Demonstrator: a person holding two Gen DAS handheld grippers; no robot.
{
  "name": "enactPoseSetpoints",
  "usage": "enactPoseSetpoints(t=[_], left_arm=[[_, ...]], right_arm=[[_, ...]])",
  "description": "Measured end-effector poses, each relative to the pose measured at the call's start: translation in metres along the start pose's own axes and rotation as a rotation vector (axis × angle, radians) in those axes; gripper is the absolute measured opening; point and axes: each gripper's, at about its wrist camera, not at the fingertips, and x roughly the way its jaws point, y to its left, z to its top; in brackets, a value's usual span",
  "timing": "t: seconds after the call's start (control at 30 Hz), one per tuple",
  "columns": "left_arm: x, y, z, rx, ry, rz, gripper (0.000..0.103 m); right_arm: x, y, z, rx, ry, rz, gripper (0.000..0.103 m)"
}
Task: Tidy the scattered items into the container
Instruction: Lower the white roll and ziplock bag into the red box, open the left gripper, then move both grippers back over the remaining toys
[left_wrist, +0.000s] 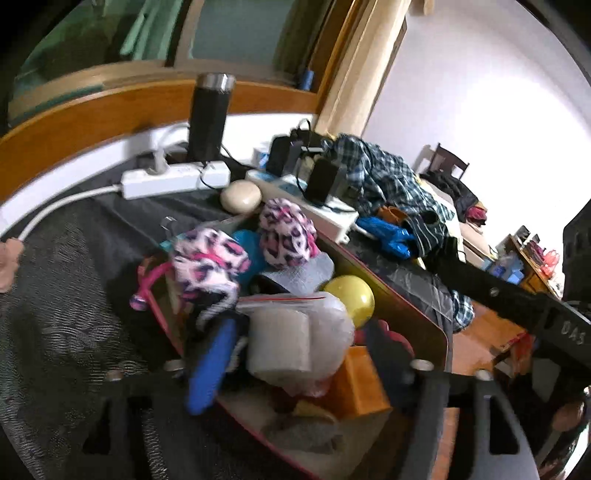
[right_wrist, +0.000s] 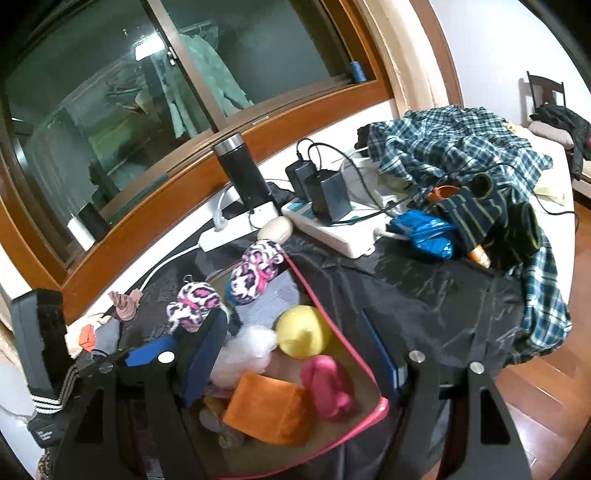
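Observation:
A pink-rimmed container (left_wrist: 406, 314) (right_wrist: 371, 415) sits on dark cloth, piled with leopard-print earmuffs (left_wrist: 207, 258) (right_wrist: 255, 273), a yellow ball (left_wrist: 351, 299) (right_wrist: 301, 332), an orange block (right_wrist: 269, 410) and a pink toy (right_wrist: 328, 384). My left gripper (left_wrist: 303, 332) is open over it, straddling a bagged white roll (left_wrist: 284, 343) that rests on the pile, with a small gap at the blue left finger (left_wrist: 210, 369). My right gripper (right_wrist: 291, 321) hangs open above the container with nothing in it. A cream oval case (right_wrist: 275, 229) and a blue wrapper (right_wrist: 421, 232) lie outside.
Two white power strips (right_wrist: 332, 229) with black chargers and a black flask (right_wrist: 243, 173) stand behind the container, below the window sill. A plaid shirt (right_wrist: 454, 147) and striped dark socks (right_wrist: 476, 210) are heaped at right. Small pink and orange bits (right_wrist: 125, 302) lie at left.

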Motion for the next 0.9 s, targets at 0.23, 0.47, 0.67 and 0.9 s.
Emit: enactPoseSetpoints(t=[0.23, 0.47, 0.67, 0.9], left_arm=[[-0.033, 0.019, -0.003, -0.032, -0.059, 0.012, 0.077], [-0.072, 0.071, -0.018, -0.136, -0.116, 0.101, 0.077], [-0.114, 0.151, -0.040, -0.308, -0.163, 0.232, 0.077], [-0.160, 0.226, -0.066, -0.429, -0.206, 0.409, 0.077]], right_arm=[[0.003, 0.031, -0.006, -0.038, 0.008, 0.037, 0.076], [0.005, 0.077, -0.015, -0.095, 0.010, 0.094, 0.076], [0.016, 0.127, -0.028, -0.154, 0.035, 0.162, 0.076], [0.037, 0.186, -0.048, -0.222, 0.087, 0.239, 0.079]])
